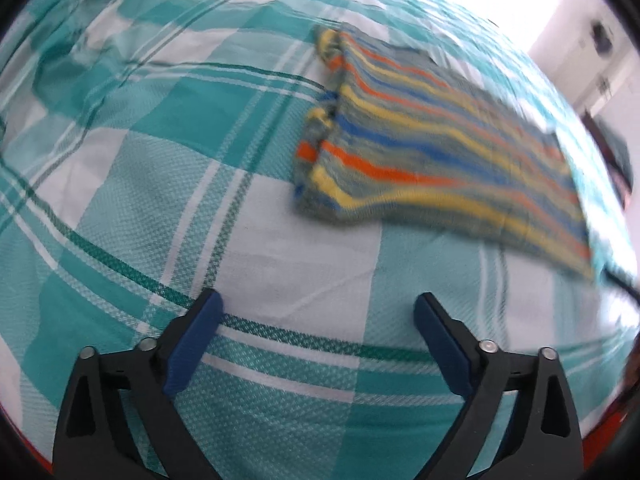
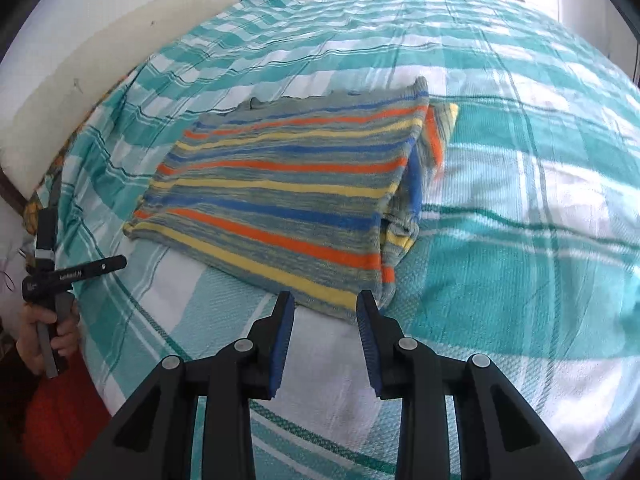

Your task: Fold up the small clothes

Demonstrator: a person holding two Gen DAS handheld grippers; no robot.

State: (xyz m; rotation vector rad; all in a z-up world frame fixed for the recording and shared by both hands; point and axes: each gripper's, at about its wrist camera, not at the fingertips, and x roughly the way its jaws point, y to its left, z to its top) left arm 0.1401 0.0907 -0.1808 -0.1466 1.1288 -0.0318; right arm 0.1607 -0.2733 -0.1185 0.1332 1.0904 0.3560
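Striped knit garment (image 2: 280, 196) lying flat on the checked bedspread (image 2: 520, 240), already doubled over along 1 side, with a lower layer peeking out at the 3 o'clock edge in the right wrist view. Long axis of the stripes running from roughly 10 o'clock to 4 o'clock in that view.

Right gripper (image 2: 326, 304) hovering right at the garment's near corner, jaws parted to a moderate gap and holding nothing; near hem sitting at 12 o'clock from the jaws, seemingly just short of contact, though actual touching cannot be told.

Left gripper (image 1: 318, 308) well apart from the cloth, jaws spread wide and empty; garment (image 1: 440, 152) off toward 1 o'clock in the left wrist view, blurred. Same left gripper also visible at 9 o'clock in the right wrist view, held in the person's hand (image 2: 48, 340) off the bed's edge.

Judged nearer: the right side, by a clear margin. Likely next: closing on the near corner and carrying it across toward 12 o'clock for another fold. Risk: pinching only the top layer and dragging the stack askew.
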